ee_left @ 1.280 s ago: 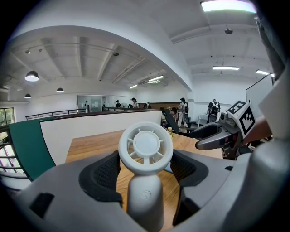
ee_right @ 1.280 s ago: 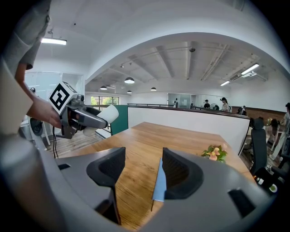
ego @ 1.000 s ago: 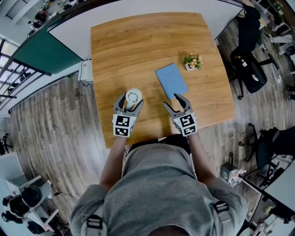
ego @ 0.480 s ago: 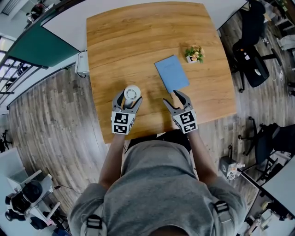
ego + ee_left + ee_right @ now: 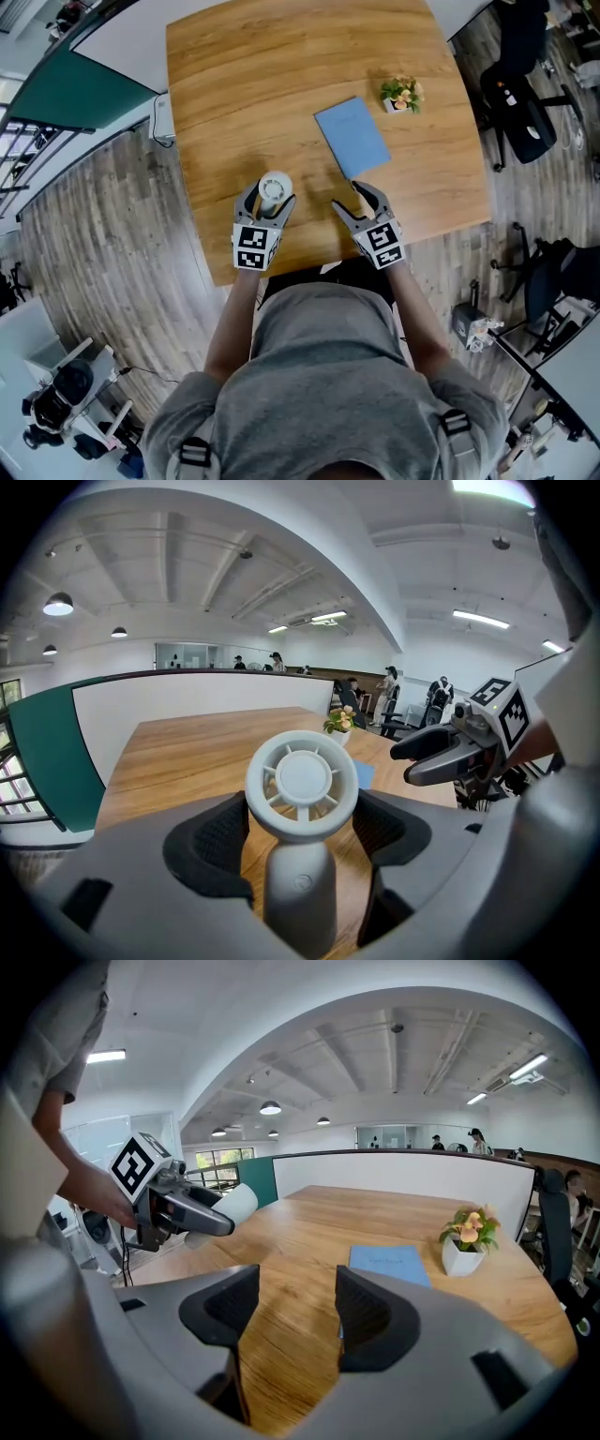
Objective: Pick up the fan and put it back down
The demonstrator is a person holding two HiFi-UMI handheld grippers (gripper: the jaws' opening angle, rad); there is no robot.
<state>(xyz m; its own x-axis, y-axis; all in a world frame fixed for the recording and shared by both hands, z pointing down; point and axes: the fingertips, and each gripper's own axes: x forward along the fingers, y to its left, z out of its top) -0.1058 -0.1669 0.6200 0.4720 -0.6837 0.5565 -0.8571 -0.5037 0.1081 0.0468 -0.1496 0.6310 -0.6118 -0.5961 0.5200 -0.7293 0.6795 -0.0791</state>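
Left gripper is clamped on the fan, a pad against each side of the round head, handle hanging down toward the camera. Right gripper is empty, jaws apart over bare table. This looks like the put-down. The way to do it well is to bring the fan straight down, handle upright, let the base seat flat, and only then spread the jaws and draw back along the pads, so the ring isn't dragged.

Only the left gripper view shows that pad contact. From the head view the fan is just a white disc between the fingertips, and whether its base meets the wood I can't tell. The head view does give the layout: a book just ahead of the right gripper, and a plant beyond it.
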